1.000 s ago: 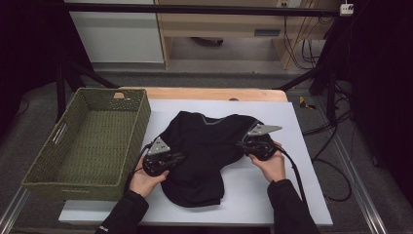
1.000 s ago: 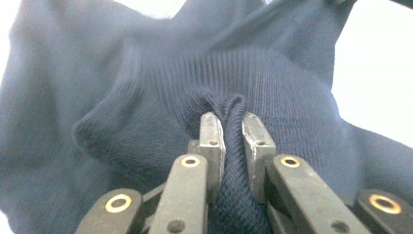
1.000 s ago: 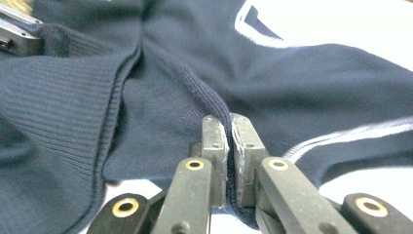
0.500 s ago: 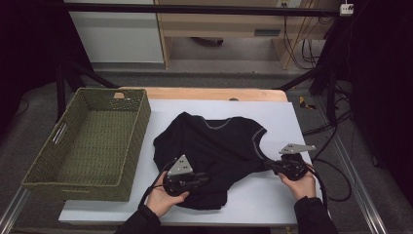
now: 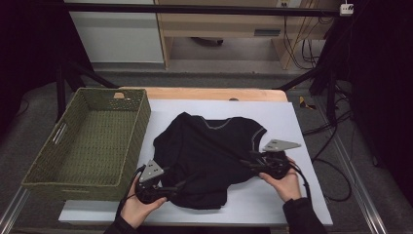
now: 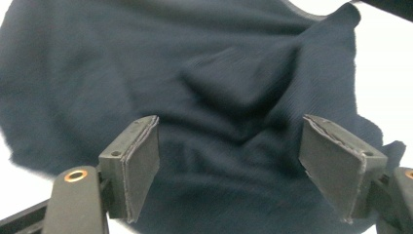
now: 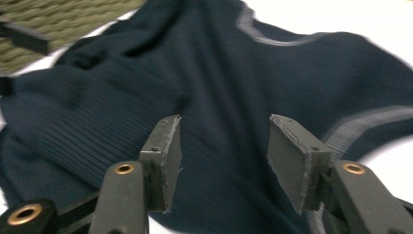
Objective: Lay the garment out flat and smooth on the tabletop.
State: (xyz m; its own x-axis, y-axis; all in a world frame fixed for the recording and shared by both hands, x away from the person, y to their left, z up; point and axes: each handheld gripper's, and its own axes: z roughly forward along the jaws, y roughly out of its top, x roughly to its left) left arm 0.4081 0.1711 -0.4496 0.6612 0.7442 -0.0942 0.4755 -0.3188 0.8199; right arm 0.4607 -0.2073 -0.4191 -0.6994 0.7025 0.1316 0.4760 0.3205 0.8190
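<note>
We see a green woven basket (image 5: 87,141) standing at the left of the white table top (image 5: 292,126), its long side just beside the sheet's edge (a handle slot shows in its far wall). A wooden strip (image 5: 204,93) runs along the table's far edge. Behind it stands a pale cabinet (image 5: 117,34); cables (image 5: 336,161) trail over the grey floor at right.
</note>
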